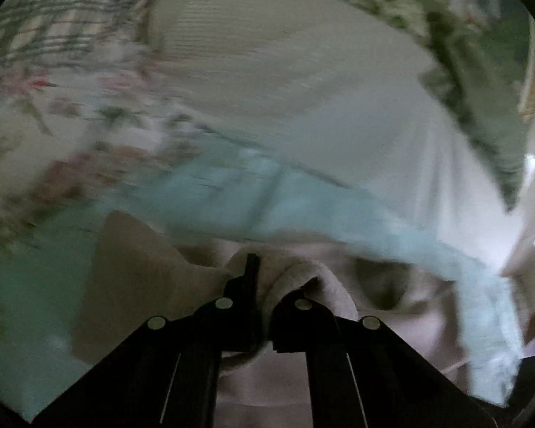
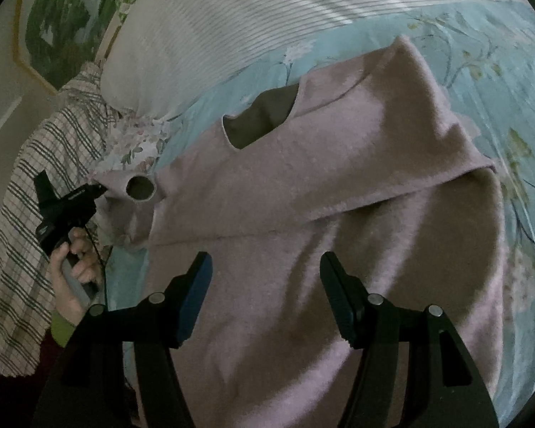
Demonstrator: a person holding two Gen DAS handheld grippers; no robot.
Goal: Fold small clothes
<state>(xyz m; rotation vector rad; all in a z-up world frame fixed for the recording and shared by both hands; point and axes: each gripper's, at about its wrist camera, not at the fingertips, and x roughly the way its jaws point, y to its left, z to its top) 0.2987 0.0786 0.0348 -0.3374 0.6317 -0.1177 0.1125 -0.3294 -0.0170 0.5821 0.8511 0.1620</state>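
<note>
A pink sweater [image 2: 303, 185] is spread on the bed [image 2: 481, 53]. Its sleeve cuff [image 1: 289, 278] is pinched by the closed left tool [image 1: 264, 292]; the right tool [image 2: 265, 271] is held half open, empty, above it.

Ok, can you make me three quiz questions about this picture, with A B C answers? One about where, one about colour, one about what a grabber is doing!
1. Where does the sweater lie?
A. on the bed sheet
B. in a basket
C. on a chair

2. What colour is the sweater?
A. bright yellow
B. pale pink
C. black

3. What is the left gripper doing?
A. gaping wide over the pillow
B. holding a book
C. pinching the sleeve cuff

Answers: 1 A, blue flowered sheet shows round it; 2 B, its fuzzy cloth is pink; 3 C, its closed tips grip the cuff.
</note>
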